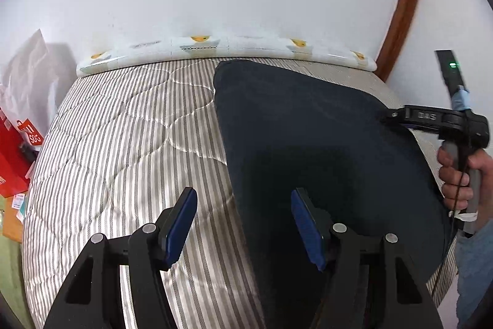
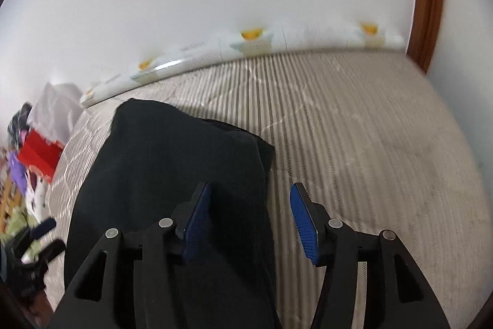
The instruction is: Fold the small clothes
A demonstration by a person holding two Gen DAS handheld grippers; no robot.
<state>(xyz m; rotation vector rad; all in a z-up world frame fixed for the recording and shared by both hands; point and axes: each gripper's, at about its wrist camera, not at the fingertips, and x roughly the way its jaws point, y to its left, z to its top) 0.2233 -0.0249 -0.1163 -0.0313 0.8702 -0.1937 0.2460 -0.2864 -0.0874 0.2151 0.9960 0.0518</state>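
Note:
A dark navy garment (image 1: pixel 308 128) lies flat on the striped mattress (image 1: pixel 123 128), folded with a straight left edge. My left gripper (image 1: pixel 245 224) hovers open over that edge, one pad over the stripes and the other over the cloth, with nothing pinched. At the garment's far right edge a hand (image 1: pixel 456 174) holds my right gripper (image 1: pixel 391 114). In the right wrist view the right gripper (image 2: pixel 250 221) stands open above the garment (image 2: pixel 172 159). Its left pad is over the cloth, its right pad over bare mattress (image 2: pixel 369 144), and no fabric is between the pads.
A white wall with a tiled skirting (image 1: pixel 215 47) runs behind the mattress. A brown wooden door frame (image 1: pixel 403 5) stands at the right. Red bags (image 1: pixel 12 162) and a white plastic bag (image 1: pixel 27 63) sit left of the bed, with more clutter (image 2: pixel 18 174) on the floor.

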